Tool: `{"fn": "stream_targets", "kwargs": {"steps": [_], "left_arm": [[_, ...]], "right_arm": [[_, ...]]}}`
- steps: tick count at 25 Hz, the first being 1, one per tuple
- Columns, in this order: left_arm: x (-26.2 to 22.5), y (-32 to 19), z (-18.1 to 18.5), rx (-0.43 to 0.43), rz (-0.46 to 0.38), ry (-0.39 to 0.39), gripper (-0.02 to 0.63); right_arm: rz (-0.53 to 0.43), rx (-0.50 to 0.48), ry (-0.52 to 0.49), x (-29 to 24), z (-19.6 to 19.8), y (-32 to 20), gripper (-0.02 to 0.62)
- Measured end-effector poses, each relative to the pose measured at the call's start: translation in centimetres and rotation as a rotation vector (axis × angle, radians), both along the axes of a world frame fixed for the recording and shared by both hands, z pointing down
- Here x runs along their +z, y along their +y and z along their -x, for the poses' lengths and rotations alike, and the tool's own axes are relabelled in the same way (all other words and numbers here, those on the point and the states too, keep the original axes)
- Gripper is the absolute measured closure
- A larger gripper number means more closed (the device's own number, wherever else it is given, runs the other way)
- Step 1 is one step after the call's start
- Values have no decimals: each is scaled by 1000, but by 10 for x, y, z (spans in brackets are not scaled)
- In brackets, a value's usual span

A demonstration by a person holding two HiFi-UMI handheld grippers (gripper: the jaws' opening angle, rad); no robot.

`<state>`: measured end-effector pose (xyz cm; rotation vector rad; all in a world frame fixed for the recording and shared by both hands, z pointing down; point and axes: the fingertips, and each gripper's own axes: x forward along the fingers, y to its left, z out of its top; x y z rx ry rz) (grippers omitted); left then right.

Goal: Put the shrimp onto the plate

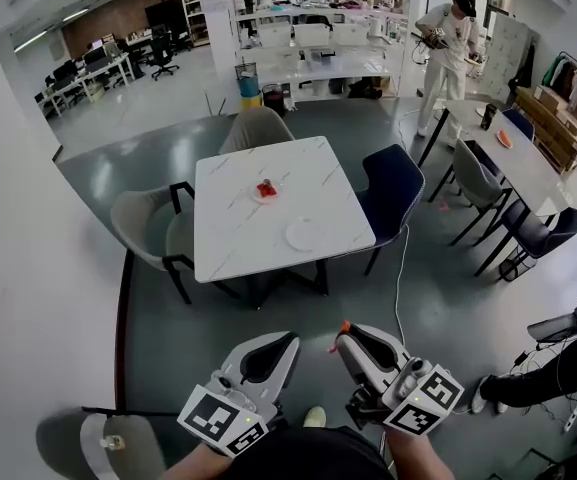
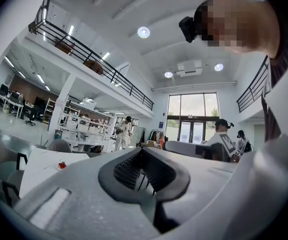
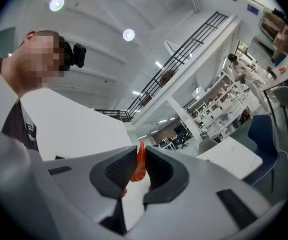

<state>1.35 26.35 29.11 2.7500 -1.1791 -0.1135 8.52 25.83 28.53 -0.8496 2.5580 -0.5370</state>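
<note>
An orange shrimp (image 3: pixel 140 163) stands upright, pinched between the dark pads of my right gripper (image 3: pixel 141 170), which is shut on it. In the head view its orange tip (image 1: pixel 345 325) pokes out of the right gripper (image 1: pixel 343 332), held low near my body. My left gripper (image 1: pixel 288 340) is beside it, shut with nothing in it (image 2: pixel 143 154). Far ahead is a white square table (image 1: pixel 238 228) with an empty white plate (image 1: pixel 305 234) near its front right. A small dish with something red (image 1: pixel 266 191) sits at its middle. Both grippers are well short of the table.
Grey chairs (image 1: pixel 143 230) stand left of and behind the table, a dark blue chair (image 1: pixel 393 186) to its right. A white wall (image 1: pixel 18 268) runs along my left. A person (image 1: pixel 446 53) stands by another table (image 1: pixel 513 158) at the back right. A cable (image 1: pixel 399 268) lies on the floor.
</note>
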Motion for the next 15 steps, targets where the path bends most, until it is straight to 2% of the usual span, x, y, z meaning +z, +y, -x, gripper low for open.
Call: {"fn": "stream_targets", "kwargs": {"steps": [8, 15], "left_arm": [[4, -24, -9, -1, 7, -1, 598], [8, -75, -2, 25, 4, 9, 598]], "right_arm": [[11, 0, 3, 5, -8, -23, 540], [20, 28, 23, 9, -1, -71, 540]]}}
